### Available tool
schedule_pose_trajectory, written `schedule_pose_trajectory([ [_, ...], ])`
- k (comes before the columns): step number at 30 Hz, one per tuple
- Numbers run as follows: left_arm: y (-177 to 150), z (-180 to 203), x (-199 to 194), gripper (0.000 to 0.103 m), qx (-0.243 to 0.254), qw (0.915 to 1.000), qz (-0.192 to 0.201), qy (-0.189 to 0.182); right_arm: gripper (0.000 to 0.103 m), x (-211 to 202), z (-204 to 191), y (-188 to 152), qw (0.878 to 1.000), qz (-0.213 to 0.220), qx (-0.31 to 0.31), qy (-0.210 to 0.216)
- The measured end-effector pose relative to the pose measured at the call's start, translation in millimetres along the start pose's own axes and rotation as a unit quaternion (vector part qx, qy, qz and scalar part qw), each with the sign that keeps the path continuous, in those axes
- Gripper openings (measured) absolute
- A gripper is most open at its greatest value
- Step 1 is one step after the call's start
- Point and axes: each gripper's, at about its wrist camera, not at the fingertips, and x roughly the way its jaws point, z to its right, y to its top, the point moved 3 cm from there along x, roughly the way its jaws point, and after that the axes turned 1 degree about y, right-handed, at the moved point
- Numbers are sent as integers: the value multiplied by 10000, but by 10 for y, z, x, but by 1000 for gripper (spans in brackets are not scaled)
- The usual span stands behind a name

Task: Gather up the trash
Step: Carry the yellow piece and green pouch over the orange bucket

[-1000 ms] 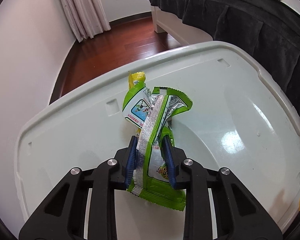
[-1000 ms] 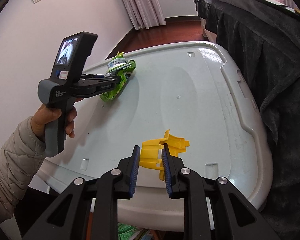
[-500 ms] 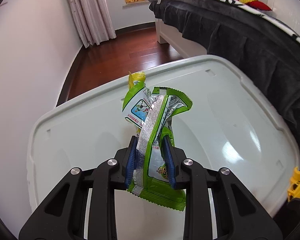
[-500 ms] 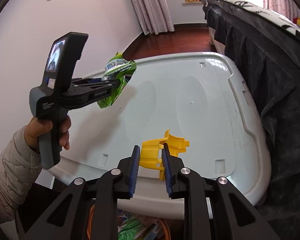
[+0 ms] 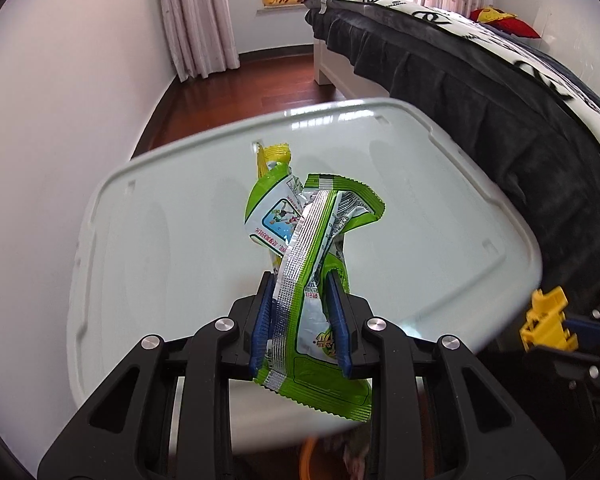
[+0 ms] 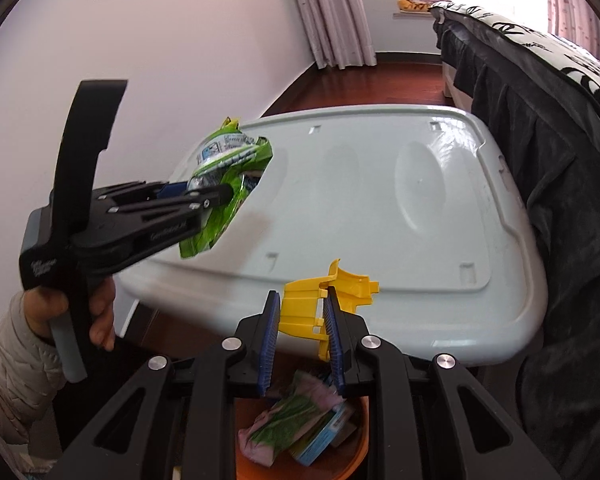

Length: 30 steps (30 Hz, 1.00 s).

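The left gripper (image 5: 300, 320) is pressed together on a crumpled green snack wrapper (image 5: 312, 240), pinching it across its middle so the top fans out ahead of the fingers and the bottom edge hangs just below them. The wrapper looks like thin foil-lined film: very light, limp, slick and springy, so it should slip out only if the pinch loosens. A hold across the bunched middle, where several layers stack, seems the safest place to take it.

The right gripper (image 6: 302, 328) is clamped on a yellow plastic piece (image 6: 324, 300), which stands between the blue pads (image 6: 269, 344) and sticks out ahead of and above them. It looks stiff, ribbed and light; being hard and smooth, it could pivot in the grip, so squeezing across its flat ribbed walls seems wise.

Both pieces are held in the air in front of the near edge of a pale grey bin lid (image 6: 400, 208), which has nothing lying on it.

Directly below the right gripper sits an orange bin (image 6: 360, 452), open at the top. Inside lie a pink-and-green packet (image 6: 284, 424) and a blue-edged packet (image 6: 324, 436), loosely piled. In the left wrist view only a sliver of the orange rim (image 5: 306, 454) shows beneath the fingers, so the wrapper appears to be near the drop point too.
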Motion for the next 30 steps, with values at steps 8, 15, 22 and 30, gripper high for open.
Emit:
schedule_pose_trajectory([
  [8,-695,144,-256,26,-100,9993,-364,-14,23,-75,-253,-409,9996,-183,-123,200],
  [15,-1178,213,-323,26,-242,9970,-734,-59,23,-145,-414,-542,9988,-167,-319,321],
  [22,-1518,311,-323,26,-234,9947,-994,-81,23,-201,-507,-650,9984,-156,-409,368],
  [30,-1726,438,-245,26,-140,9924,-1212,-158,23,-111,-471,-905,9985,-365,-257,326],
])
